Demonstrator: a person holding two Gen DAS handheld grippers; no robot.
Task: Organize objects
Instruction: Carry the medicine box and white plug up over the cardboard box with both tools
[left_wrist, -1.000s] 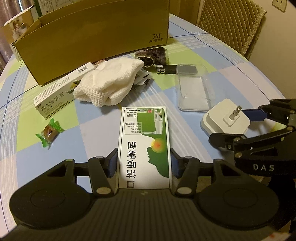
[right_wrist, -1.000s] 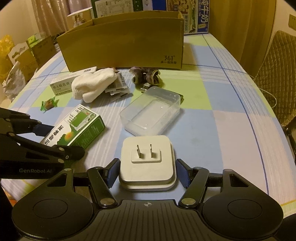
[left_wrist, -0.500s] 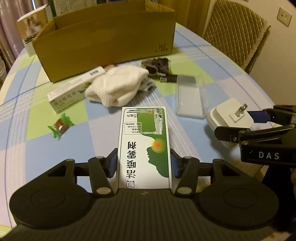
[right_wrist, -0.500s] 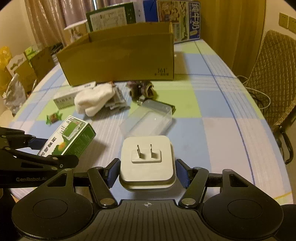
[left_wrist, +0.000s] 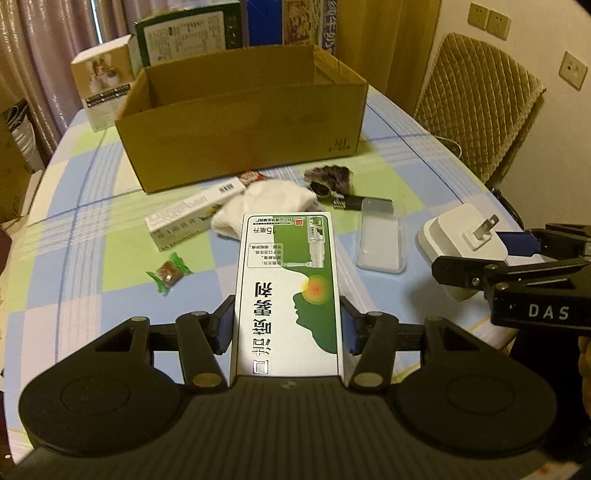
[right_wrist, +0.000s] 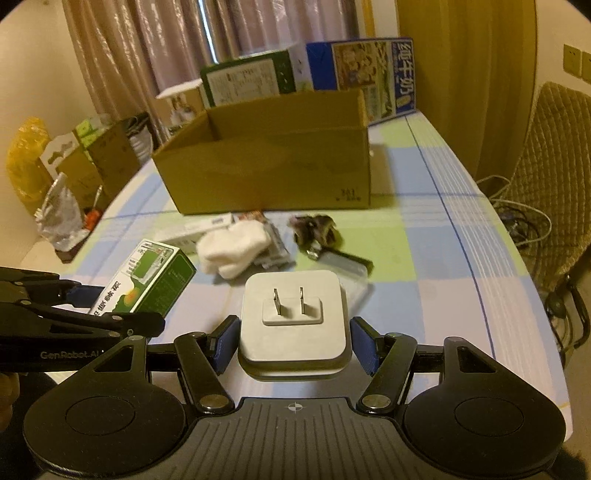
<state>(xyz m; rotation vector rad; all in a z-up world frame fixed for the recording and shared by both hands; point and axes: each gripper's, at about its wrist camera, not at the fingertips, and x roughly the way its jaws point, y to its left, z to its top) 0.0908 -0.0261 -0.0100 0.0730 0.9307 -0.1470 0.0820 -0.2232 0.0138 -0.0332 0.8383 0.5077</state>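
In the left wrist view, a green and white rectangular medicine carton (left_wrist: 288, 291) is being pinched on its long sides by the blue-padded fingers of the left gripper (left_wrist: 287, 328) and is being held above the checked tablecloth (left_wrist: 74, 258), short of an open brown cardboard box (left_wrist: 243, 122). In front of that box are lying a long white carton (left_wrist: 192, 218), a white knitted cloth (left_wrist: 273, 201), a dark furry item (left_wrist: 330, 177), a clear plastic tray (left_wrist: 380, 240) and a green-wrapped sweet (left_wrist: 169, 271). To the right, the right gripper (left_wrist: 517, 254) is being seen from the side, clamped on a white square plug adapter (left_wrist: 458, 236). Only this view is showing the sweet and the inside of the box, where no contents can be made out.

In the right wrist view, the adapter (right_wrist: 293, 325), prongs up, is being squeezed between the right gripper's (right_wrist: 293, 341) fingers in front of the box (right_wrist: 273, 162). The left gripper (right_wrist: 79, 306) is being seen at the left edge, with the medicine carton (right_wrist: 147, 280) in it. Only here are being shown the printed cartons (right_wrist: 306, 74) behind the box and the bags (right_wrist: 62, 206) off the table's left side.
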